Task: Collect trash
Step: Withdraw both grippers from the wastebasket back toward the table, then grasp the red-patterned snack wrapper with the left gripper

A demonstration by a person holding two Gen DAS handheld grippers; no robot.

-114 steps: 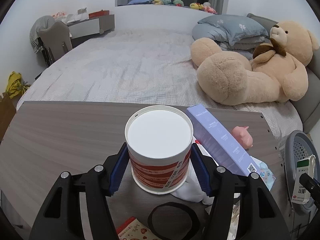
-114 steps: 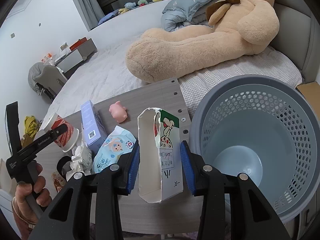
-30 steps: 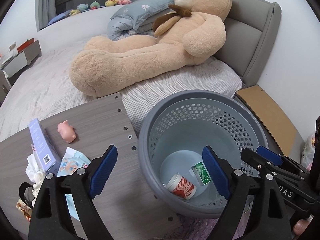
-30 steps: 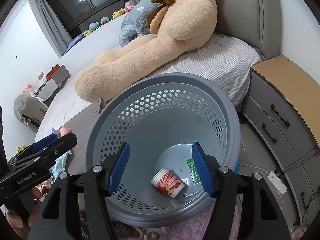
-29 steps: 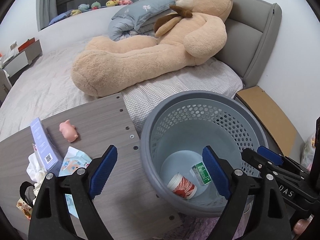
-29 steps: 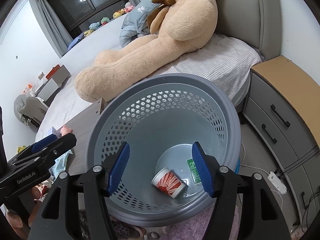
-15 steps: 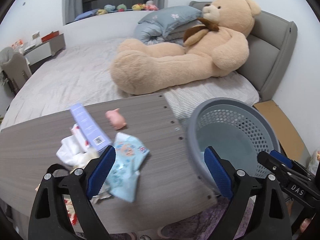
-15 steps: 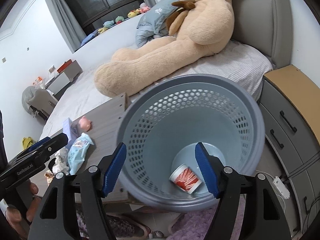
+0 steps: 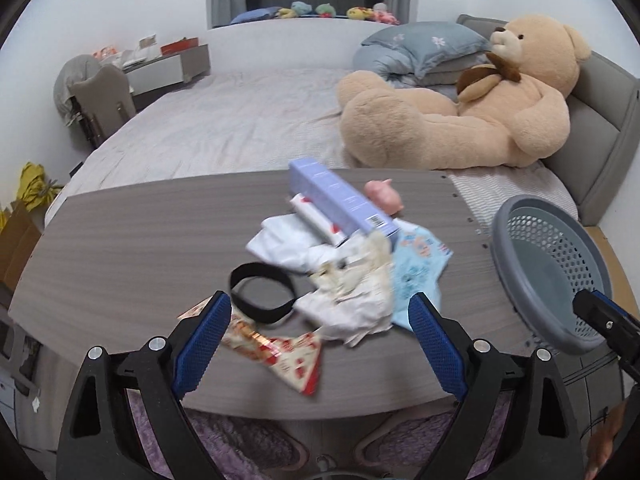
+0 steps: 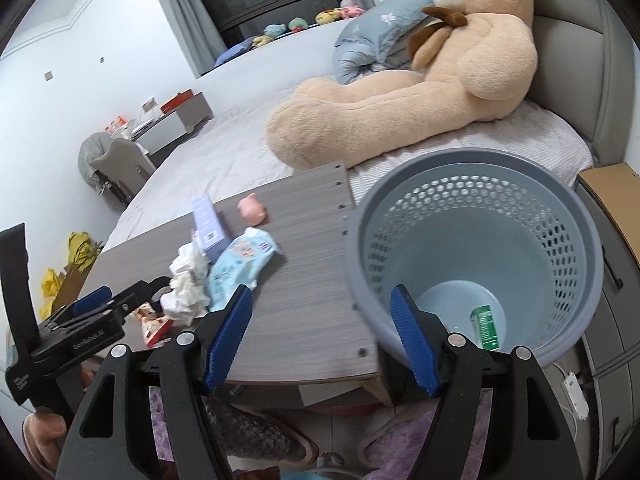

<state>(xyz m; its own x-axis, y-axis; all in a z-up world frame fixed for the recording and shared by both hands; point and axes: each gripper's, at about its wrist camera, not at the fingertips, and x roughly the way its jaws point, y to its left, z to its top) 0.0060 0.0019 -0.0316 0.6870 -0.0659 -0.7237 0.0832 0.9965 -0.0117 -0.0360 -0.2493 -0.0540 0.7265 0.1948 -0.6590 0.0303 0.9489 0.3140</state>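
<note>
Lying in a loose heap on the grey wood-grain table (image 9: 120, 240): crumpled white tissue (image 9: 352, 296), a light blue printed wet-wipe pack (image 9: 416, 276), a lavender box (image 9: 340, 200) with a barcode patch near its end, a red-and-white snack wrapper (image 9: 280, 348) at the near edge, a black band loop (image 9: 262, 294), and a small pink pig toy (image 9: 384, 194) just beyond the box. Print on all of these too blurred or small to read. Grey perforated trash basket (image 10: 480, 220) standing just off the table's right end, a green-labelled carton (image 10: 486, 326) on its bottom, label text illegible. Left gripper (image 9: 320, 344) hovering over the near table edge, blue pads spread wide apart, holding nothing, touching nothing, wrapper and tissue lying between and just ahead of the pads. Seen from the right wrist camera, its black body bearing white lettering reading "GenRobot.AI". Right gripper (image 10: 320, 338) likewise spread wide and empty, poised above the gap between table end and basket, right pad overlapping the basket's near rim in view, contact not determinable. Beyond the table: bed (image 9: 224, 128) with large tan teddy bear (image 9: 460, 120) and grey-blue pillows (image 9: 424, 46).
</note>
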